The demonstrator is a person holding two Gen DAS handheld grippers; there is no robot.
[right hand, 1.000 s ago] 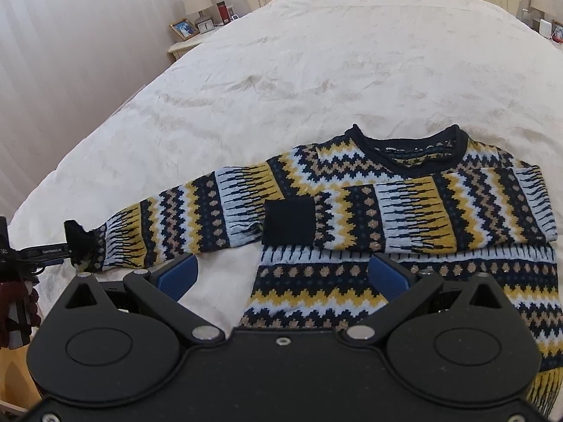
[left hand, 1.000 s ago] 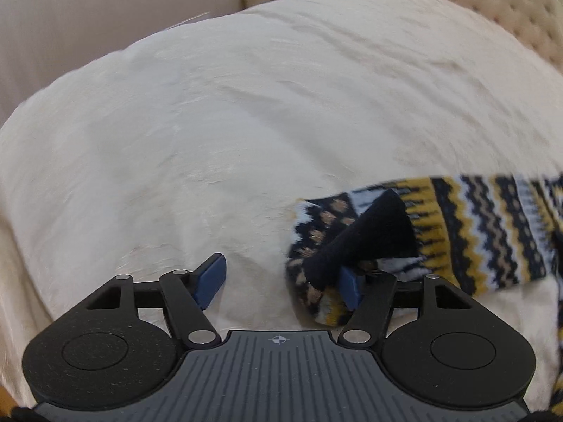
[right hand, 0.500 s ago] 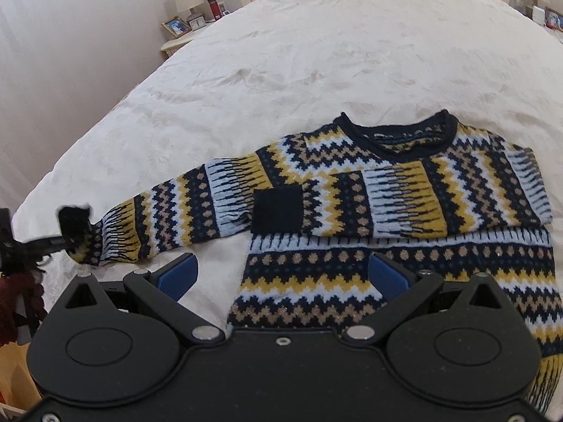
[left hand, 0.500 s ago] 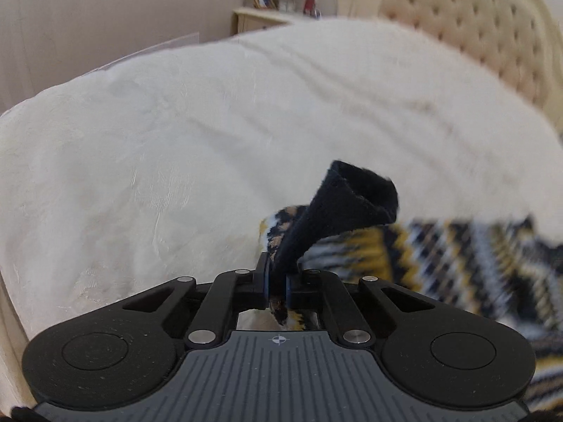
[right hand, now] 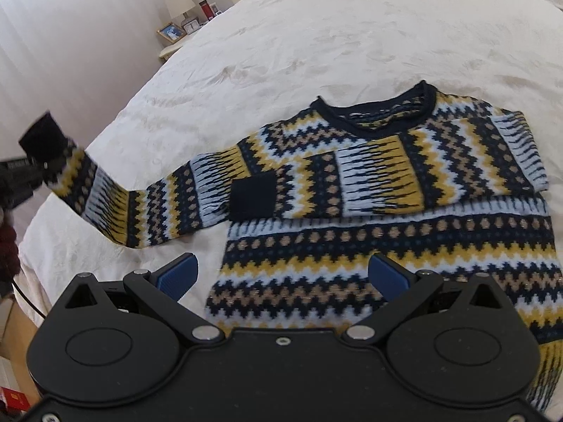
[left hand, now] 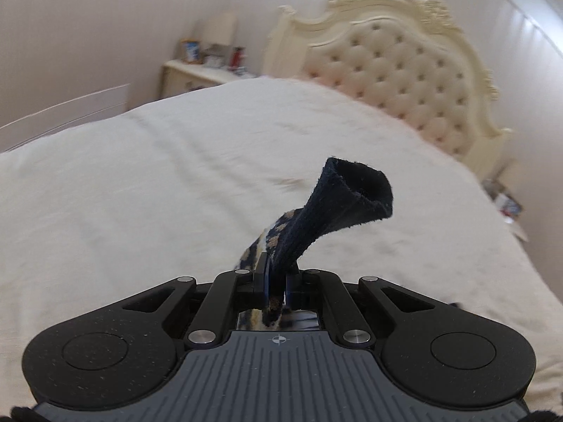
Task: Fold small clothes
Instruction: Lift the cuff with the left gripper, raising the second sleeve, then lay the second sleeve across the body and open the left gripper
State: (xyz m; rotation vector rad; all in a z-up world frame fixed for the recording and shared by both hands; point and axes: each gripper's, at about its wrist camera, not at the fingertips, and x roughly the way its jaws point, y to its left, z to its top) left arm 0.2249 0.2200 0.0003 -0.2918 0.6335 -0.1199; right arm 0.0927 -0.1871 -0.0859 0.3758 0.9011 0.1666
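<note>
Fingers of my left gripper [left hand: 276, 283] pinch the sweater [right hand: 387, 190] cuff [left hand: 352, 193], raised near the bed's [right hand: 316, 35] left edge; my right gripper [right hand: 283, 277] gapes empty. One sleeve lies folded across; this sleeve and body remain, I judge.

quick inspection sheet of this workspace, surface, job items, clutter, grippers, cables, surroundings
surface: cream bedspread on a bed, lightly wrinkled.
job's things: patterned sweater lies flat, front up; one sleeve is folded across the chest, its dark cuff on the body. The other sleeve is lifted off the bed at its cuff end.
clutter: nothing seen on the bed apart from the sweater.
grippers: left gripper is shut on the lifted sleeve just behind its cuff; right gripper is open and empty, over the sweater's hem.
cables: nothing seen.
surroundings: tufted headboard, nightstand with a lamp, photo frame and small items, pale wall.
</note>
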